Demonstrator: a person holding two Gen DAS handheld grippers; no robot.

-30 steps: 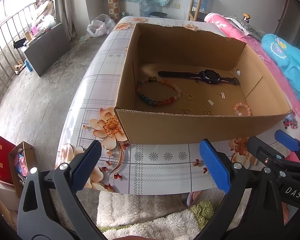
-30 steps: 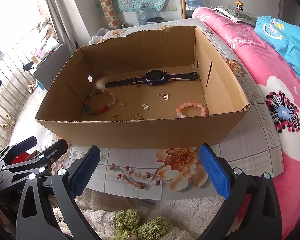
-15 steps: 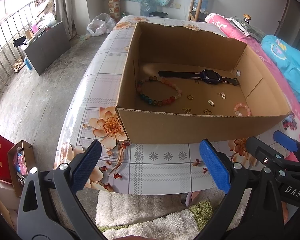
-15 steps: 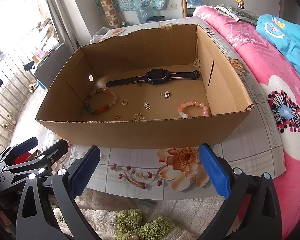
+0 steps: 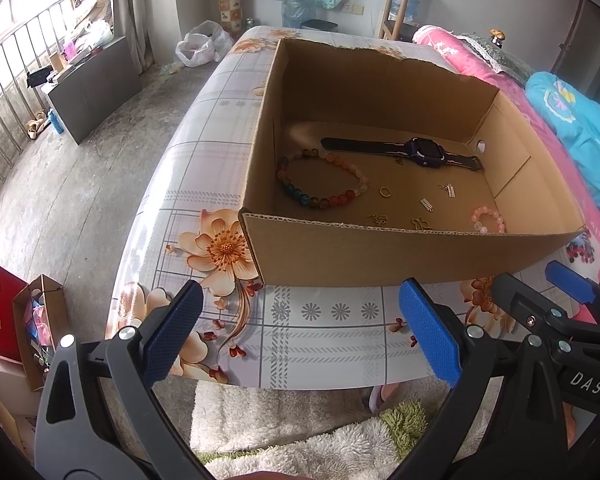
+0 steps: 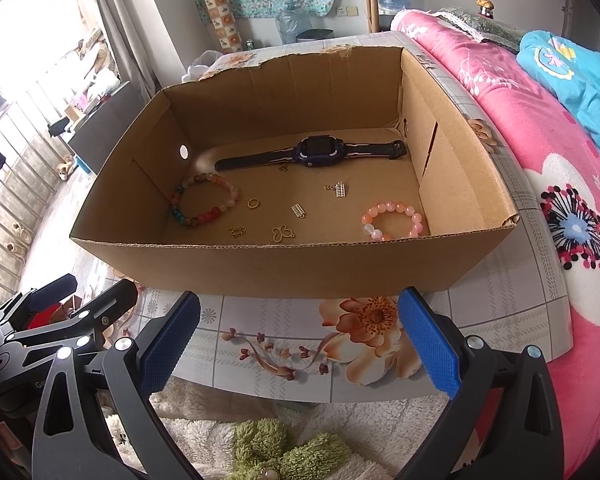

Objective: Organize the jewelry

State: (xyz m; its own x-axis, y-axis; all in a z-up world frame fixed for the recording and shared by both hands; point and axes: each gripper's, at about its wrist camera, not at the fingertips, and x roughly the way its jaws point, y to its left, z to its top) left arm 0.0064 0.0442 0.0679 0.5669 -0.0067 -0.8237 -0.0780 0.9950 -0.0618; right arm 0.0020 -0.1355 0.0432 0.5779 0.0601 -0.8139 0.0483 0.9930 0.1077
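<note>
The left gripper (image 5: 300,334) and right gripper (image 6: 300,336) hover side by side at the near edge of the table (image 5: 324,344) — fingers spread wide, nothing held. The cardboard box (image 6: 284,268) stands on the table just ahead. On its floor: a dark watch (image 6: 320,152) along the far wall, a multicoloured bead bracelet (image 6: 204,200) at left, a pink bead bracelet (image 6: 394,220) at right, and small gold charms (image 6: 298,210) between them.

Right gripper (image 6: 298,336) hangs wide open over the floral tablecloth (image 6: 284,320), short of the cardboard box (image 6: 284,268); inside are a dark smartwatch (image 6: 320,151) at the back, multicolour bead bracelet (image 6: 204,200) left, pink bead bracelet (image 6: 394,220) right, small gold charms (image 6: 283,233) between; left gripper (image 6: 56,320) pokes in bottom-left.
</note>
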